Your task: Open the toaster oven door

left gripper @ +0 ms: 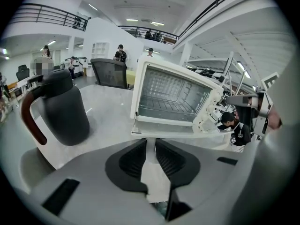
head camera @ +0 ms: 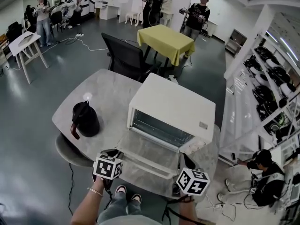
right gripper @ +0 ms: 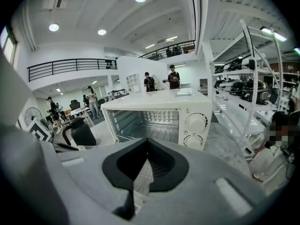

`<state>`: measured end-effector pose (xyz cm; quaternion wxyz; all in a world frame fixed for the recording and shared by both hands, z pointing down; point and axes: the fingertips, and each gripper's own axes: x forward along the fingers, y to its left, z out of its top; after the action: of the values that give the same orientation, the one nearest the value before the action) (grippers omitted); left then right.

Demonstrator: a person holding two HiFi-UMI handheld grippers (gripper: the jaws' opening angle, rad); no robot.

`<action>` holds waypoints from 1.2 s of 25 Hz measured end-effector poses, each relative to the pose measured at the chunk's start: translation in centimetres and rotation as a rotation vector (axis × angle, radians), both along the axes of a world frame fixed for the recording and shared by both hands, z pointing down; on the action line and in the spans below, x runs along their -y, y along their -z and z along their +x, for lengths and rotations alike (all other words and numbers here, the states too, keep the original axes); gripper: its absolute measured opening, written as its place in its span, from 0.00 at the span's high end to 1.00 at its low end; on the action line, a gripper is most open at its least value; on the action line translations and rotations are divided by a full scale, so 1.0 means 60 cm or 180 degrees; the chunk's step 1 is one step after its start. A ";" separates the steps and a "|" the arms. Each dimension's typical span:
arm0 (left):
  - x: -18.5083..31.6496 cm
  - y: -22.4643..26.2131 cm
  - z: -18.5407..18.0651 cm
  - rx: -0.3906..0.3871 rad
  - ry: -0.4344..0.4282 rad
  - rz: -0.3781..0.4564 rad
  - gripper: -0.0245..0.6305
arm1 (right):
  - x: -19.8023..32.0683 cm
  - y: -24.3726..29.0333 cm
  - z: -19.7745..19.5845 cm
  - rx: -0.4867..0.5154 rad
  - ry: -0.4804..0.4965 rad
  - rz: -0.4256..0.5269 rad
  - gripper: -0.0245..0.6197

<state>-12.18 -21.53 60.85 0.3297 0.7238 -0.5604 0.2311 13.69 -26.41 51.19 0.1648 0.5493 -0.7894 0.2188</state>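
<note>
Two grippers hover at the pale marbled table's (head camera: 101,95) near edge: left gripper (left gripper: 151,146) jaws narrowly apart, no grip evident; right gripper (right gripper: 147,146) jaws closed, empty. Directly ahead, nearer the left one, the glass-paned door (head camera: 147,153) of the white metal toaster oven (head camera: 178,107) lies folded flat, long axis crosswise, wire rack (left gripper: 166,109) exposed

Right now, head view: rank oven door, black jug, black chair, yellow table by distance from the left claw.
1. oven door, right beside the left claw.
2. black jug, left on the marble table.
3. black chair, behind that table.
4. yellow table, farthest back.
</note>
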 end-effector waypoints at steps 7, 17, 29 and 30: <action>-0.012 -0.023 0.000 0.0027 -0.0030 -0.0077 0.86 | 0.000 -0.015 -0.005 -0.0044 0.0023 -0.0050 0.95; -0.025 -0.050 -0.001 0.0064 -0.0065 -0.0187 0.86 | 0.003 -0.032 -0.015 -0.0094 0.0053 -0.0130 0.95; -0.043 -0.101 -0.003 0.0072 -0.0128 -0.0345 0.86 | 0.009 -0.060 -0.028 -0.0174 0.0088 -0.0245 0.95; -0.044 -0.106 -0.004 0.0074 -0.0130 -0.0342 0.86 | 0.009 -0.062 -0.028 -0.0184 0.0090 -0.0256 0.95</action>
<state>-12.40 -18.92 67.19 0.3568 0.7136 -0.5361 0.2759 11.99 -26.97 54.94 0.2125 0.5372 -0.7825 0.2321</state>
